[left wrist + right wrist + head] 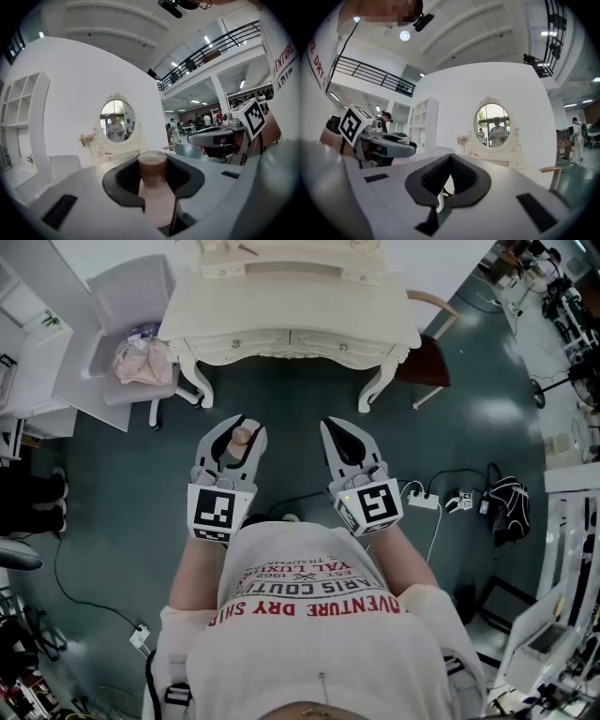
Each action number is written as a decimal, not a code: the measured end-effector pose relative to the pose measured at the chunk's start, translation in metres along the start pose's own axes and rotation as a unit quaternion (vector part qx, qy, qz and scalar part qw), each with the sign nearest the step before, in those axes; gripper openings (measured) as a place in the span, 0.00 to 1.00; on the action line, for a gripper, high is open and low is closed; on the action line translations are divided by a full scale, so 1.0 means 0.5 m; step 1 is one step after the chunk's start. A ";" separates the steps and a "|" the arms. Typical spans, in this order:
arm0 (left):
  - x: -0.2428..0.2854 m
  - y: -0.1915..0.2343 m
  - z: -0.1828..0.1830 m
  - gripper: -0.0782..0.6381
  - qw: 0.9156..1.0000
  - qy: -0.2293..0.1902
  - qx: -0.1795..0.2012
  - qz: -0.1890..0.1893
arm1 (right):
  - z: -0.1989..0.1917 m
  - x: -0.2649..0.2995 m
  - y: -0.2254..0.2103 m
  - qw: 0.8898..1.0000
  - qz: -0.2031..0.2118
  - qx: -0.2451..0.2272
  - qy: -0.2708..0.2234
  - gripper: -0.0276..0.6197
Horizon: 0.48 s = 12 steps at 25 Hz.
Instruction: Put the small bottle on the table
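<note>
1. While clamped between the jaws of the left gripper [244,427], the small bottle [153,185] shows a pale pink body and a brown cap.
2. Its base is hidden down between the jaws; the head view shows only its cap.
3. Jaws of the right gripper [331,430] are pressed together, empty.
4. At 12 o'clock stands the cream table [281,292], apart from the bottle.

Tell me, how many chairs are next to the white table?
2. A white chair stands left of the dressing table, with a pink cloth on it. A wooden chair stands at the table's right. Others may be out of sight.
</note>
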<state>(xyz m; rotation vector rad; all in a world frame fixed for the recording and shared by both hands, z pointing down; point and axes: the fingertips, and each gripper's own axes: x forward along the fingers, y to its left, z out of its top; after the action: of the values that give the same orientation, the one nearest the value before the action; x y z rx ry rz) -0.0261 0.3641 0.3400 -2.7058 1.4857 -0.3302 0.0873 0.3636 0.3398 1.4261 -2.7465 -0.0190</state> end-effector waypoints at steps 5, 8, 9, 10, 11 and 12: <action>0.008 0.013 -0.003 0.29 1.000 -0.001 -0.001 0.002 | 0.002 0.013 0.000 1.000 0.001 -0.002 -0.001 0.04; 0.011 0.020 -0.004 0.29 1.000 -0.002 -0.002 0.004 | 0.005 0.019 0.000 1.000 0.006 0.014 -0.002 0.04; 0.012 0.022 -0.003 0.29 1.000 -0.002 -0.003 0.004 | 0.007 0.020 -0.002 1.000 0.006 0.022 -0.003 0.04; 0.014 0.023 -0.002 0.29 1.000 -0.003 -0.003 0.005 | 0.010 0.020 -0.006 1.000 0.004 0.027 -0.004 0.04; 0.016 0.024 -0.001 0.29 1.000 -0.003 -0.003 0.006 | 0.014 0.021 -0.012 1.000 0.000 0.030 -0.005 0.04; 0.018 0.025 0.000 0.29 1.000 -0.003 -0.003 0.006 | 0.017 0.022 -0.018 0.999 -0.005 0.031 -0.008 0.04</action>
<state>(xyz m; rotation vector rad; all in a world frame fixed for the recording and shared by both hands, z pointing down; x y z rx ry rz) -0.0317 0.3497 0.3401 -2.6987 1.5042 -0.3171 0.0879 0.3493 0.3317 1.4607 -2.7760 0.0567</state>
